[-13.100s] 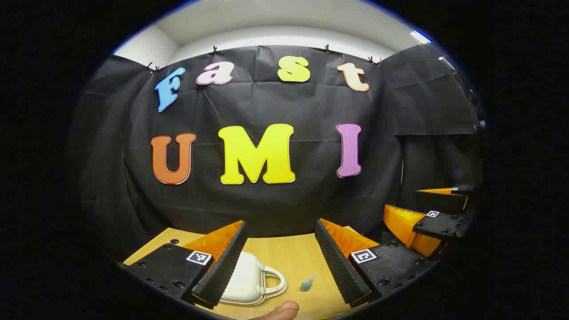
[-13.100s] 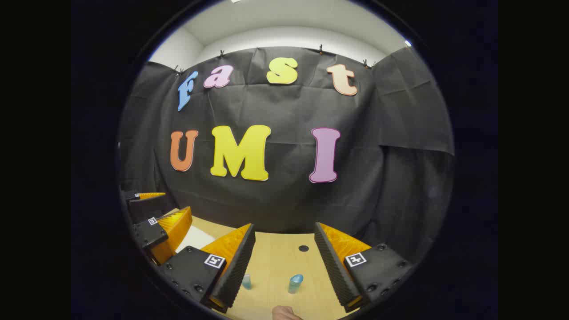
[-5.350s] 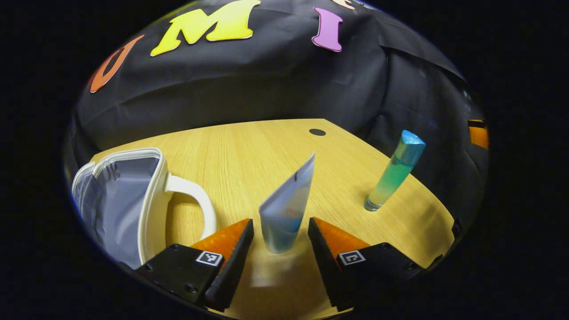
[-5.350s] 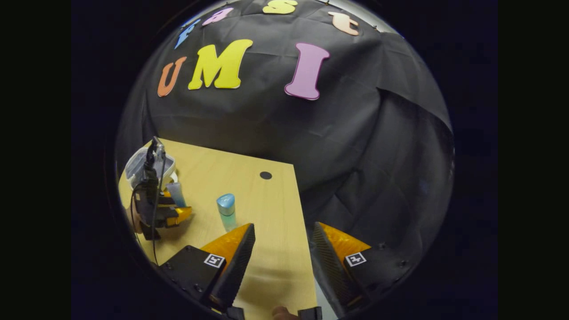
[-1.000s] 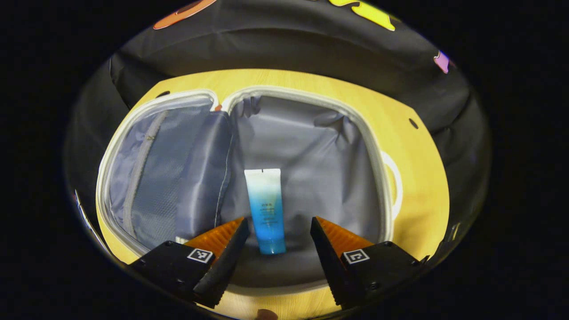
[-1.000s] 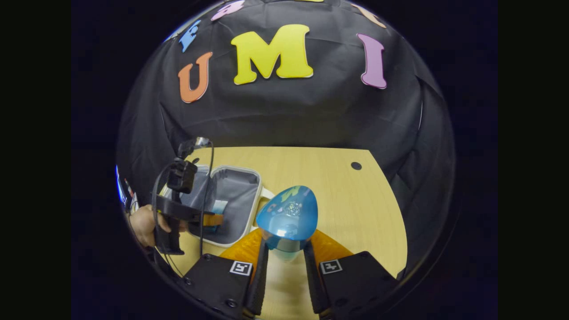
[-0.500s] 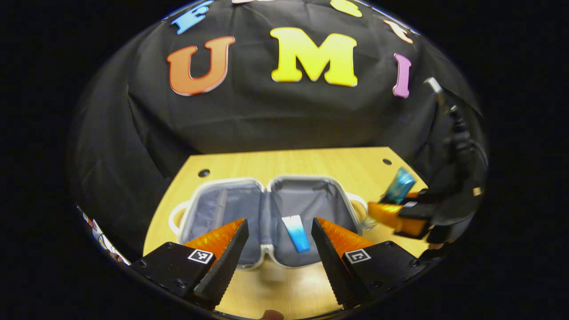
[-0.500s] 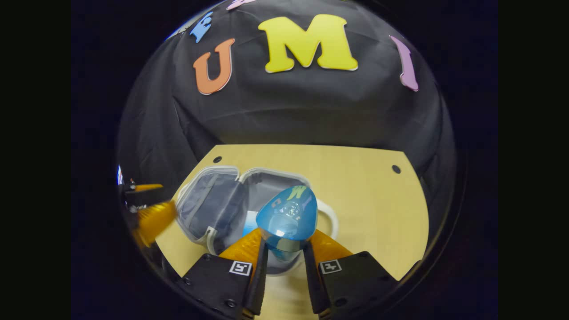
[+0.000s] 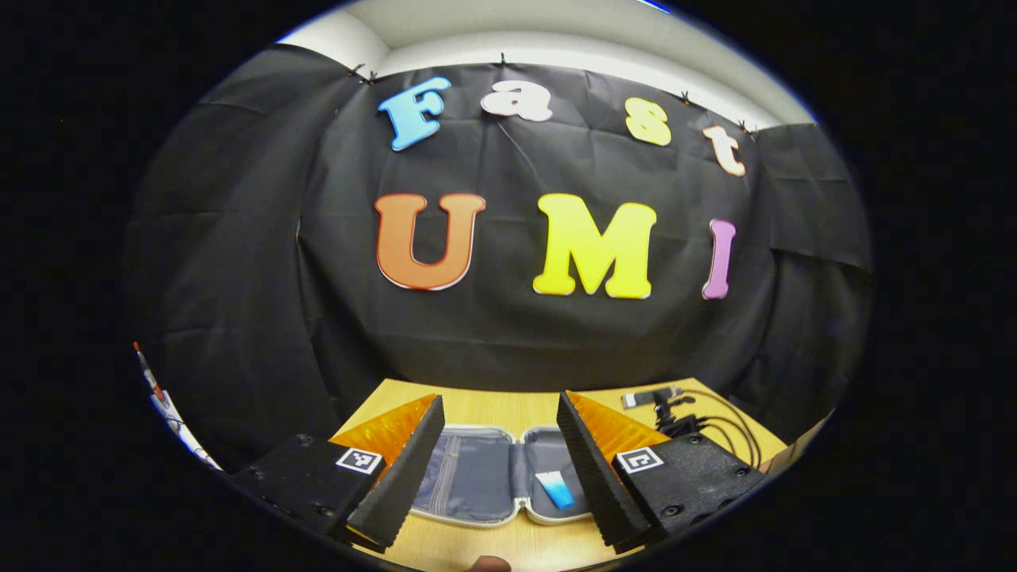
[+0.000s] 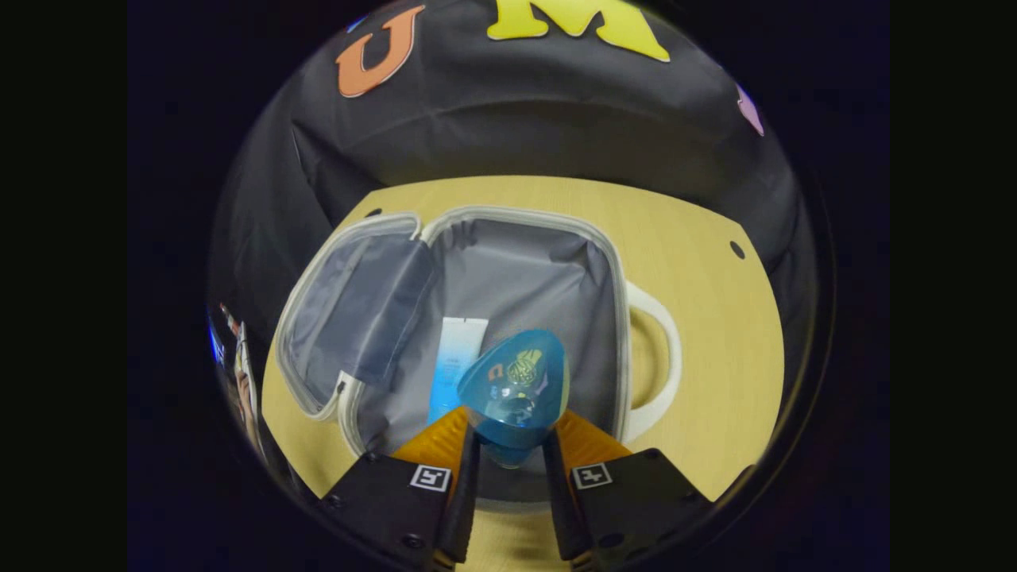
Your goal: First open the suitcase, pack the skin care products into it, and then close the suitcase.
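The white suitcase [image 10: 647,349] lies open flat on the wooden table, its grey lining up. A blue-and-white tube [image 10: 454,361] rests in its right half. My right gripper [image 10: 508,465] is shut on the blue-capped bottle [image 10: 515,381] and holds it over that right half, beside the tube. In the left gripper view the suitcase [image 9: 477,477] is small and low between my fingers, with the tube [image 9: 555,490] inside. My left gripper [image 9: 496,469] is open, holds nothing, and sits back from the suitcase, above the table's near edge.
The wooden table [image 10: 715,318] has small dark holes [image 10: 737,249] near its far corners. Black cables and a small device [image 9: 675,409] show at the right of the left gripper view. The black cloth wall stands right behind the table.
My left gripper has pulled up and back from the suitcase, the tube staying inside. My right gripper carried the bottle from the table's right side to over the open suitcase.
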### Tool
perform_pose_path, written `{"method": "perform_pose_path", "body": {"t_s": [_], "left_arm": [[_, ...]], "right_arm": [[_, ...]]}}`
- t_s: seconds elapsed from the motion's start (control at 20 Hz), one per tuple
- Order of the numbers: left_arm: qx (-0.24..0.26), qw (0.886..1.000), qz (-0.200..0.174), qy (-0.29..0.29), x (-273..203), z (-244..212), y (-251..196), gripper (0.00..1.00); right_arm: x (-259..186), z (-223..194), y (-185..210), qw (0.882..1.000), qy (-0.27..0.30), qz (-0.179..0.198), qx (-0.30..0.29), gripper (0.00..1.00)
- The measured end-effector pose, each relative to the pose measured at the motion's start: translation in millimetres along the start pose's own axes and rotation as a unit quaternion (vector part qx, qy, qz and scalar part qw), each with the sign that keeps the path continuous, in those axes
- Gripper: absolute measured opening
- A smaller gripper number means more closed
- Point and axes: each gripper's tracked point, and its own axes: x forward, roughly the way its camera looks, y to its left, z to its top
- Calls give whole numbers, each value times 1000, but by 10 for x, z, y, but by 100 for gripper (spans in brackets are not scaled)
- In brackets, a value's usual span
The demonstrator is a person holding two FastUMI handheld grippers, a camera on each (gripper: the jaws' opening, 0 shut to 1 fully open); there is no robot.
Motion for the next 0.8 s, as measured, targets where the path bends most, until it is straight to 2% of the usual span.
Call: {"method": "perform_pose_path", "body": {"t_s": [0.2, 0.25, 0.55, 0.6, 0.7, 0.8], "left_arm": [[-5, 1000, 16, -12, -9, 117, 245, 92], [-3, 1000, 20, -6, -21, 65, 289, 92], [-8, 998, 45, 34, -1, -203, 467, 93], [-6, 998, 48, 39, 1, -240, 482, 93], [-5, 998, 52, 46, -6, -292, 538, 93], [-23, 997, 42, 58, 7, -377, 512, 93]], "right_arm": [[178, 149, 5, 1000, 0, -7, 21, 39], [240, 178, -4, 999, 4, -10, 32, 36], [539, 233, -55, 997, 26, -37, 70, 38], [579, 202, -73, 996, 34, -44, 72, 36], [641, 117, -102, 995, 50, -56, 70, 39], [675, 118, -95, 994, 50, -59, 73, 36]]}}
